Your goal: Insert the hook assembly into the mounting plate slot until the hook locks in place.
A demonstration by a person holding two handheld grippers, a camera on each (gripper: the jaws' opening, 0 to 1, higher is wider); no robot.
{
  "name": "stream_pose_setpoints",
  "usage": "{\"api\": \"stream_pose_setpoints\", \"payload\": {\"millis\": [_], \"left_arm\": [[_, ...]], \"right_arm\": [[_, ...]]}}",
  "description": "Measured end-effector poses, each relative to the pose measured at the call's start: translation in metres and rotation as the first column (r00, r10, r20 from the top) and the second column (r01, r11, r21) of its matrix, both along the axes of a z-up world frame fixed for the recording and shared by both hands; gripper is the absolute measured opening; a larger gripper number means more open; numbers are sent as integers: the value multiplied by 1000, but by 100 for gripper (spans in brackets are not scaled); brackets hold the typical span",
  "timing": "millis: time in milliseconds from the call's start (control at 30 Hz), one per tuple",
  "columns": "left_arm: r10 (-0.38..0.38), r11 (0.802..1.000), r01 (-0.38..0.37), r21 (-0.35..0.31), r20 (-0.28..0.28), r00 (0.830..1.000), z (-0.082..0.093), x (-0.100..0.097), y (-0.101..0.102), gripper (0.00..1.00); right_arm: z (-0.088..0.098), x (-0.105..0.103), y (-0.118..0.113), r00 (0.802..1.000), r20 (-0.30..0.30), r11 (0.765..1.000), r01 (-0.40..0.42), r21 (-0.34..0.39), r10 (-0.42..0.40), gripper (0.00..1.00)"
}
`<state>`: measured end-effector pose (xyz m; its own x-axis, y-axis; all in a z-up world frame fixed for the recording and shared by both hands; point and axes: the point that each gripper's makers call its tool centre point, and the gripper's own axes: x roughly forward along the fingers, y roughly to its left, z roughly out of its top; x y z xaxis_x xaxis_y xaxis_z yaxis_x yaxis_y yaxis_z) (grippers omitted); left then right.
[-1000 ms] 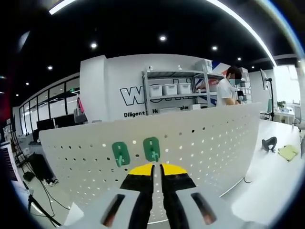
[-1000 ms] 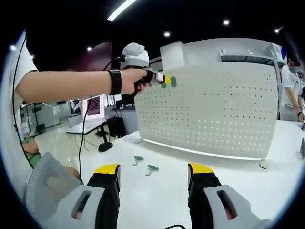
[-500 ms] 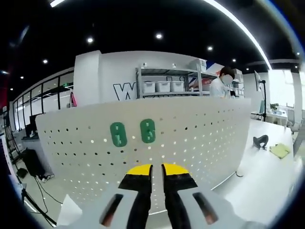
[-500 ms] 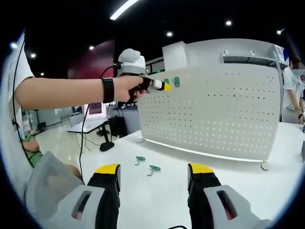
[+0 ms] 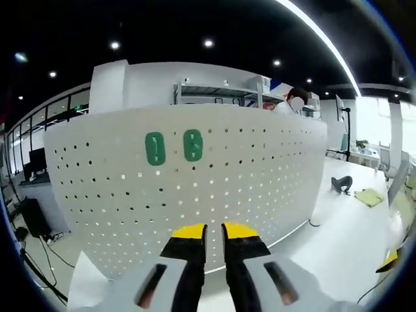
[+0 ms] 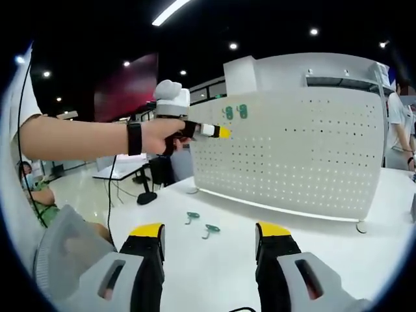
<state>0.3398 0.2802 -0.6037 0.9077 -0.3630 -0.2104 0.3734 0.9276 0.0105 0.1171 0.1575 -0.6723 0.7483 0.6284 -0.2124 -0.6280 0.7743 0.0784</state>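
Two green hooks (image 5: 155, 149) (image 5: 192, 145) hang side by side near the top left of the white pegboard mounting plate (image 5: 260, 169). My left gripper (image 5: 214, 234) is below them and clear of the board, its yellow-tipped jaws shut with nothing between them. In the right gripper view a hand holds that left gripper (image 6: 218, 132) just left of the hung hooks (image 6: 235, 112) on the plate (image 6: 299, 156). Two loose green hooks (image 6: 191, 216) (image 6: 208, 229) lie on the white table. My right gripper (image 6: 209, 244) is open low over the table, holding nothing.
The board stands upright on the white table (image 6: 214, 273) on small feet (image 6: 359, 225). A black object (image 5: 341, 184) and a yellow-green cloth (image 5: 367, 197) lie on the table to the right. A person (image 6: 396, 123) and shelving stand behind the board.
My left gripper has drawn back and down from the pegboard, leaving the right-hand green hook hanging on it. The right gripper has stayed put and open.
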Motion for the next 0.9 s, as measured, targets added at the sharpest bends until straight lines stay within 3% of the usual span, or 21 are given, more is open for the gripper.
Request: {"api": "stream_pose_setpoints", "payload": {"millis": [500, 600, 900], "left_arm": [[-39, 999, 39, 7, -46, 998, -31, -17, 7, 11], [-48, 998, 51, 37, -75, 996, -43, -20, 11, 11], [-59, 996, 64, 59, -88, 994, -55, -33, 23, 11]], "right_arm": [[0, -1, 3, 1000, -5, 1000, -13, -3, 13, 56], [-1, -2, 3, 1000, -9, 1000, -16, -3, 16, 56], [-2, -3, 7, 999, -9, 999, -32, -16, 32, 56]]}}
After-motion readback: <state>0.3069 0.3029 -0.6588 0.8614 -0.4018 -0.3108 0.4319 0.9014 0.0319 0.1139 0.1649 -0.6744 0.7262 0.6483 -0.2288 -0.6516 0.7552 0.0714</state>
